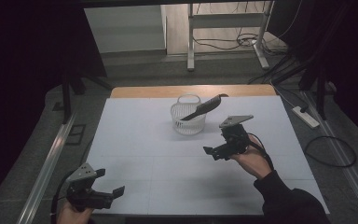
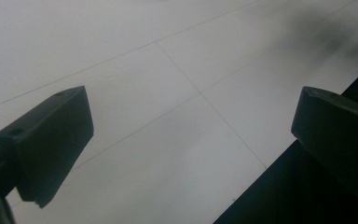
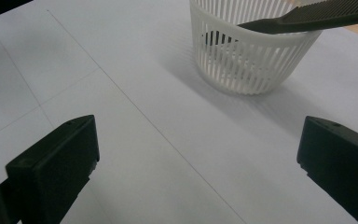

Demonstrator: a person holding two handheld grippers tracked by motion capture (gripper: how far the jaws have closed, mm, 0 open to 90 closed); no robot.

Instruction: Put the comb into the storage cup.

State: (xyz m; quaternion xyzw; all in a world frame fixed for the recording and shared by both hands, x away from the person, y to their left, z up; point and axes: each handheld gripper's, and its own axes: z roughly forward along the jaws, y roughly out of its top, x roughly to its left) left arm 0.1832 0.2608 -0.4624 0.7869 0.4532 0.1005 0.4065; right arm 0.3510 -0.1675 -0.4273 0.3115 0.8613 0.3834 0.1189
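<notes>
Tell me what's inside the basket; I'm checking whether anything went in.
A black comb leans in the white basket, one end down inside, the other sticking out over the rim. Through the slats in the right gripper view something dark shows, likely the comb's lower end; the basket floor is otherwise hidden.

Layout | I see basket [image 1: 188,122] on table [image 1: 135,140], mid-rear | comb [image 1: 204,108] in basket, leaning over right rim | my right gripper [image 1: 213,152] just right-front of basket | left gripper [image 1: 112,186] at near-left edge
</notes>
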